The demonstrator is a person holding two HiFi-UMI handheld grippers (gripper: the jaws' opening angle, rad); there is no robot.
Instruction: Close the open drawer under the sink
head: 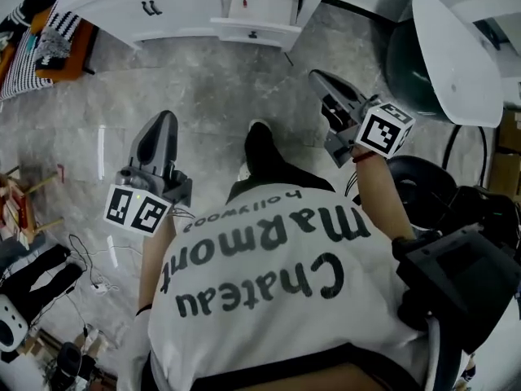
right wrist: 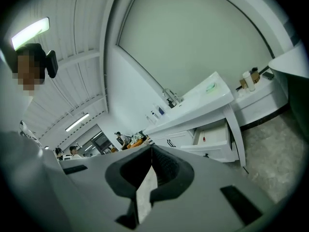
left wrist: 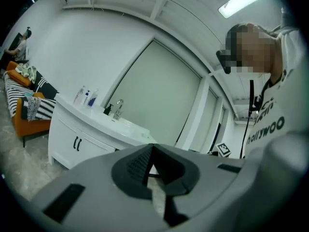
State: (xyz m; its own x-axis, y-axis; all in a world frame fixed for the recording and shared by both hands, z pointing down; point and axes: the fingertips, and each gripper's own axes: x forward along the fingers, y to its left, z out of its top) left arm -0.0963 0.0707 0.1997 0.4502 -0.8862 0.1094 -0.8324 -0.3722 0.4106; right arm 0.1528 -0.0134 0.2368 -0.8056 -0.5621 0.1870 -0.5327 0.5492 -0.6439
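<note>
Head view: the left gripper (head: 162, 120) has its jaws pressed together, empty, the tips meeting in its own view. Well ahead of those tips and off to their right stands the white vanity (head: 175, 6), with the open drawer (head: 259, 10) pulled out from under the sink, a small dark knob on the front below it. The right gripper (head: 319, 76) is likewise closed on nothing; the drawer lies ahead of its tips and a little to their left, well apart.

The step in hand looks like the approach. To do it well, I would bring one closed tip flat against the middle of the drawer front and push straight in along its runners, not at a corner, so it does not skew or jam.

The floor (head: 203, 96) is grey marbled stone. Left of the left fingers sits an orange bench (head: 61, 59) with striped cushions; cables (head: 89, 259) trail behind them. Right of the right fingers stands a white table (head: 460, 55).
</note>
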